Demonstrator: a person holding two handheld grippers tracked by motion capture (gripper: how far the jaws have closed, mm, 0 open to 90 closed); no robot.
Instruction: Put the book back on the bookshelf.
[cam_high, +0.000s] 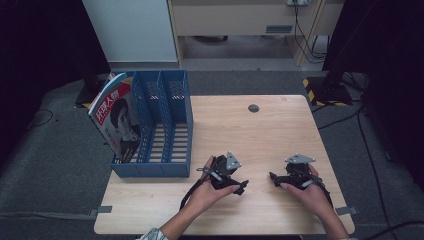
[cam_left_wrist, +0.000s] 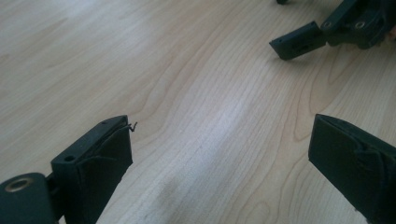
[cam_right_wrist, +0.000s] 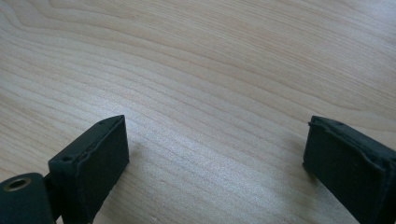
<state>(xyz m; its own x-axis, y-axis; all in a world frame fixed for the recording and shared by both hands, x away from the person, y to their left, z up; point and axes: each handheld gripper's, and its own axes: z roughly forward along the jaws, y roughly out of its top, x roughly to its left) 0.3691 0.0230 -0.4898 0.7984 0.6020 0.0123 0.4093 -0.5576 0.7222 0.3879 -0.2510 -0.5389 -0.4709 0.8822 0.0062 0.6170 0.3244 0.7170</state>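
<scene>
Both grippers rest low on the table (cam_high: 280, 120) with jaws spread wide and nothing between them. The magazine (cam_high: 117, 120) stands tilted in the leftmost of 3 slots in the blue file rack (cam_high: 175, 125), up and left of the left gripper (cam_high: 243, 186), the nearer one. The right gripper (cam_high: 272, 176) lies well apart from it.

magazine (cam_high: 118, 120) | upright, leaning, cover outward | leftmost slot of blue file rack (cam_high: 165, 127)

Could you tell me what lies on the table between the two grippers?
Nothing: in the high view, bare light wooden table separates the left gripper from the right gripper, both with jaws open.
</scene>
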